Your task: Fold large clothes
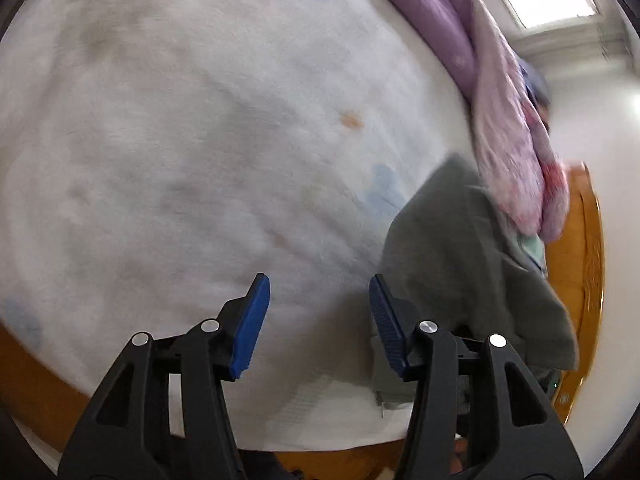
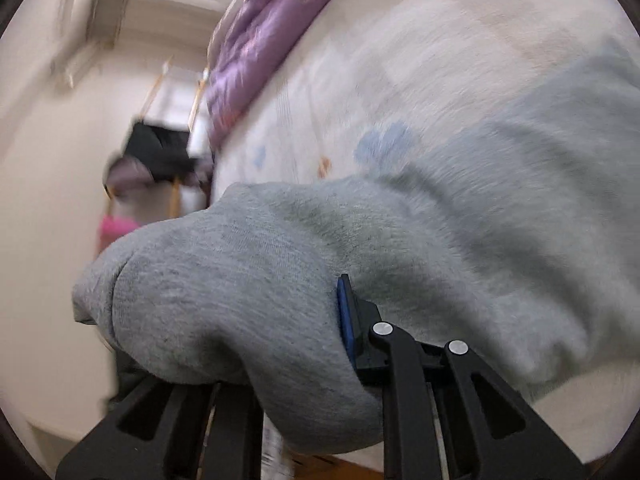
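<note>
Right wrist view shows the right hand-held gripper [image 2: 320, 320] pinching a bunched fold of the grey garment [image 2: 248, 280] above the bed [image 2: 460, 60], while the left hand-held gripper [image 1: 319, 320] hangs spread and empty, so the unsupported cloth may slide loose or crease unevenly.

Bed [image 1: 180, 140]: grey garment [image 1: 460, 260], purple quilt [image 1: 448, 20].

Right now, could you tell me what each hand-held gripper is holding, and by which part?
The right hand-held gripper is shut on a bunched fold of the grey garment; which part cannot be told. The left hand-held gripper is open and holds nothing.
</note>
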Tool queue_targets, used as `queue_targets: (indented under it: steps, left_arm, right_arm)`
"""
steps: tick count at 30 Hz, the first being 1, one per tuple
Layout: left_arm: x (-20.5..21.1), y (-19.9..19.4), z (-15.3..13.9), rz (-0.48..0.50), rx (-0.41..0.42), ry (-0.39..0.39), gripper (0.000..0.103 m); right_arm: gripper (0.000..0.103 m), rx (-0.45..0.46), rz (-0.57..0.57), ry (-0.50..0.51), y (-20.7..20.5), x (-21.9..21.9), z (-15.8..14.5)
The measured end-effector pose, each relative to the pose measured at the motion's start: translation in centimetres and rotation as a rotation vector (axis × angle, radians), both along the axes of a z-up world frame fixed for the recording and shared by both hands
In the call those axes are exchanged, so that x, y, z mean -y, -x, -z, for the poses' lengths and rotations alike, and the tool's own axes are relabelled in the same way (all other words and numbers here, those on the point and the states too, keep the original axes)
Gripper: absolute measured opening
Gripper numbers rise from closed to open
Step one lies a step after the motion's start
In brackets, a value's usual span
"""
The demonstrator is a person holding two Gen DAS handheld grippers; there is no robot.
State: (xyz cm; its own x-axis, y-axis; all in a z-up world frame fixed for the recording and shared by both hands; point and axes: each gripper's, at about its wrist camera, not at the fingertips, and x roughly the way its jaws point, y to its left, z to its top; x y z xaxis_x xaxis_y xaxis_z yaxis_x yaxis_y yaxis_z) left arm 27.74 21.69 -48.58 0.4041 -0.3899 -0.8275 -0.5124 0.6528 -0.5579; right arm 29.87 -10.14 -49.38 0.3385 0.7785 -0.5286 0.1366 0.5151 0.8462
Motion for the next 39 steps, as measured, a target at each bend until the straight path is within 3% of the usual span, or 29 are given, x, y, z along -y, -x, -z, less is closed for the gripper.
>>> queue_targets:
  steps: [2,7,12,17,19,20,21,22,23,27,30,34,37,39]
  left_arm:
    - [2.3,-1.9,-0.4,0.072,0.027,-0.021,0.052]
    - [11.3,-7.5,-1.3,0.281,0.101,0.011,0.052]
    - [19.7,-10.6,0.8,0.47,0.102,0.015,0.052]
    - [24.6,-11.8,1.7,0.638,0.097,-0.011,0.052]
    - [26.0,-12.0,2.2,0.68,0.089,-0.024,0.052]
    - [26.5,-12.0,2.2,0.691,0.09,-0.047,0.052]
    - [27.0,-12.1,2.4,0.698,0.087,-0.077,0.052]
    - [27.4,-12.4,2.9,0.703,0.074,-0.124,0.052]
    - [27.9,-12.8,3.1,0.699,0.063,-0.141,0.052]
    - [27.0,-14.1,4.3,0.645,0.024,-0.079,0.052]
    - [27.2,-14.6,4.5,0.654,0.019,-0.082,0.052]
    - [27.2,-14.7,4.5,0.642,0.018,-0.071,0.053]
    - [26.4,-14.5,4.2,0.625,0.021,-0.029,0.056]
    - [25.6,-14.4,4.2,0.597,0.013,0.003,0.056]
  right_arm:
    - [0.014,-0.041,0.098,-0.062,0.9,2.9,0.0]
    - [0.013,-0.178,0.323,-0.172,3.2,9.2,2.3]
    - [0.013,-0.256,0.433,-0.134,4.7,12.8,4.8]
    - [0.018,-0.321,0.456,-0.091,4.7,14.9,6.3]
    - [0.02,-0.333,0.423,-0.064,4.6,15.6,6.0]
    - [0.026,-0.333,0.398,-0.046,4.4,15.9,5.6]
    - [0.032,-0.336,0.384,0.005,4.5,16.8,4.8]
    - [0.05,-0.34,0.364,0.068,4.5,17.6,4.0]
    - [0.057,-0.329,0.347,0.117,4.5,18.4,3.1]
    - [0.057,-0.256,0.186,0.359,4.2,20.1,-0.3]
    - [0.044,-0.141,0.071,0.476,4.0,19.3,-2.6]
    - [0.043,-0.012,-0.008,0.5,2.1,18.0,-2.3]
    - [0.043,0.006,-0.023,0.483,-0.8,16.9,-0.1]
    - [0.043,0.014,-0.048,0.535,-1.8,16.6,0.9]
